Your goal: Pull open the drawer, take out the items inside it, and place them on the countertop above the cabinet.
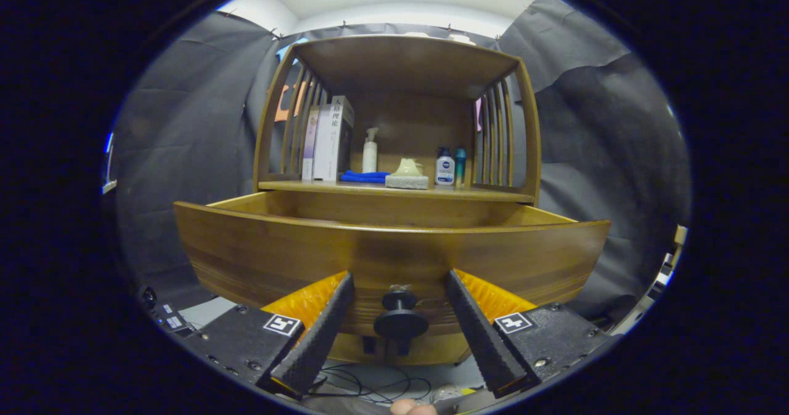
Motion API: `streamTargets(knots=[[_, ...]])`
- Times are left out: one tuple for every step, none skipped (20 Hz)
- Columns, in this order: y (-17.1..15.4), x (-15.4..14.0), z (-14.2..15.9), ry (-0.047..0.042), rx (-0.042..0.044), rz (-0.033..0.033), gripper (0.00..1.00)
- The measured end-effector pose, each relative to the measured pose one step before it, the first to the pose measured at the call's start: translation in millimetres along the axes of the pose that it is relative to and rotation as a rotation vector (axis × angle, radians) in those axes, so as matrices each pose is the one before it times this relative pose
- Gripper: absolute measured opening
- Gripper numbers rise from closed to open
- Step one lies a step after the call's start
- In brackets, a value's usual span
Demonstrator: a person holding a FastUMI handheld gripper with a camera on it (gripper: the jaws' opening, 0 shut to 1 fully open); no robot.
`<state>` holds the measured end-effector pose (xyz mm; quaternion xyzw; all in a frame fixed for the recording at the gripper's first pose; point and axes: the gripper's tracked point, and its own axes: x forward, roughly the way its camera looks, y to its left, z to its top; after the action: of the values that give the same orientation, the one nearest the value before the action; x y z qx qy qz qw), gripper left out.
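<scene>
A wooden cabinet's drawer [394, 258] stands pulled out toward the camera, its inside hidden behind the front panel. The hand-held gripper [399, 285] has its fingers spread wide on either side of the dark round knob [400, 322], not touching it. The pull looks done; next comes lifting over the drawer's front edge to reach inside.
</scene>
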<state>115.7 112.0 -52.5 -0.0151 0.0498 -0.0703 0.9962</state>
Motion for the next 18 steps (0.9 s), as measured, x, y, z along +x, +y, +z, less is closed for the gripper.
streamTargets(knots=[[-0.94,4.46,1.09,0.00252,-0.00328,0.00146,0.99],[-0.64,4.00,1.93,0.00069,0.00009,0.00196,1.00],[0.52,3.47,-0.26,0.00077,0.00031,0.00064,0.99],[-3.60,14.35,1.83,0.00232,-0.00004,-0.00013,0.99],[1.31,1.78,-0.01,0.00203,0.00015,-0.00022,1.00],[0.81,3.05,0.93,0.00311,0.00243,-0.00086,0.99],[0.69,3.12,0.44,0.00169,0.00196,-0.00162,0.99],[0.25,2.61,1.26,0.00139,0.00057,-0.00204,0.99],[0.30,3.11,2.13,-0.00564,-0.00002,-0.00205,0.99],[0.18,3.35,3.81,-0.01060,-0.00179,-0.00102,1.00],[0.83,3.56,2.25,-0.00613,-0.00170,-0.00095,1.00],[0.77,3.91,-3.67,0.02227,0.00339,-0.00266,0.99],[0.29,0.87,4.22,-0.01815,-0.00161,-0.00472,0.99],[1.01,3.34,-0.79,0.02014,0.00034,-0.00262,0.99],[0.83,1.04,1.35,-0.01283,0.00254,-0.00169,0.99],[0.07,4.23,-1.55,0.00852,-0.00178,-0.00125,0.99],[0.26,4.14,1.86,-0.00264,-0.00245,-0.00025,0.99],[0.22,2.77,0.50,-0.00025,0.00102,0.00054,0.99]])
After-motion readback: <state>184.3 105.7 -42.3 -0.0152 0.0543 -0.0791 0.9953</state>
